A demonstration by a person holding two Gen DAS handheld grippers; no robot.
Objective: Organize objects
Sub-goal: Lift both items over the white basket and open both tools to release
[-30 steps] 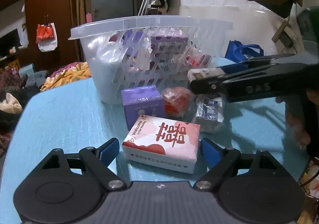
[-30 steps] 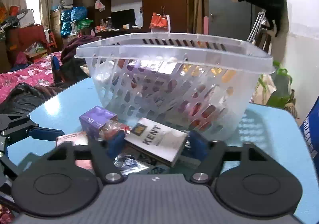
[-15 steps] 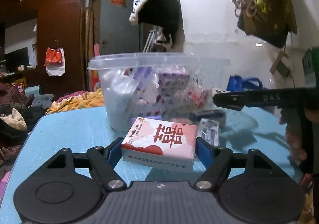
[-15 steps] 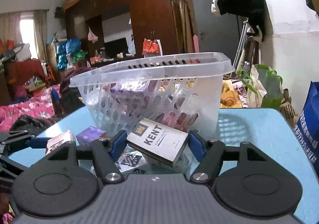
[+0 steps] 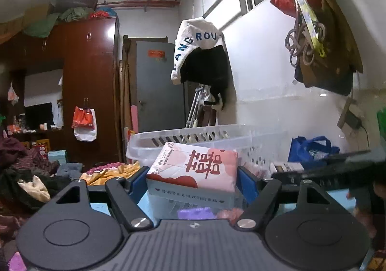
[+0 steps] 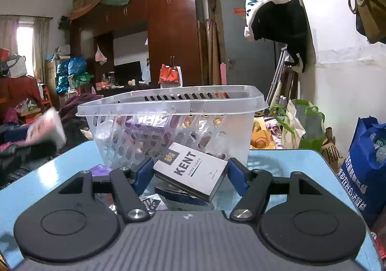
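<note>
The left gripper (image 5: pixel 191 178) has its blue fingers (image 5: pixel 138 180) pressed against the two short sides of a pink-and-white box (image 5: pixel 193 167), which is marked with red double-happiness characters and the word "Welcome"; the box is carried clear of the desk. Just beyond the fingers stands the clear slotted basket (image 5: pixel 210 134), its near rim partly hidden behind the box. Below the held box, a purple packet (image 5: pixel 194 213) and a reddish wrapped item (image 5: pixel 228 213) lie on the blue desk (image 5: pixel 337 201). To the right of the fingers the other gripper reaches across, dark and blurred.

The right gripper (image 6: pixel 190 173) has its fingers (image 6: pixel 144 172) clamped on a white KENT cigarette pack (image 6: pixel 191 170), tilted with its far left corner raised, held above the desk (image 6: pixel 284 162). Under the pack lie dark foil wrappers (image 6: pixel 154 202), and a purple packet (image 6: pixel 100 170) sits just left of the left finger. Directly ahead is the basket (image 6: pixel 172 104), with purple and mixed packets visible through its slotted wall. Far to the left of the fingers, the pink-and-white box (image 6: pixel 45 129) appears as a motion-blurred shape. A blue shopping bag (image 6: pixel 361 167) stands to the right, off the desk edge.
</note>
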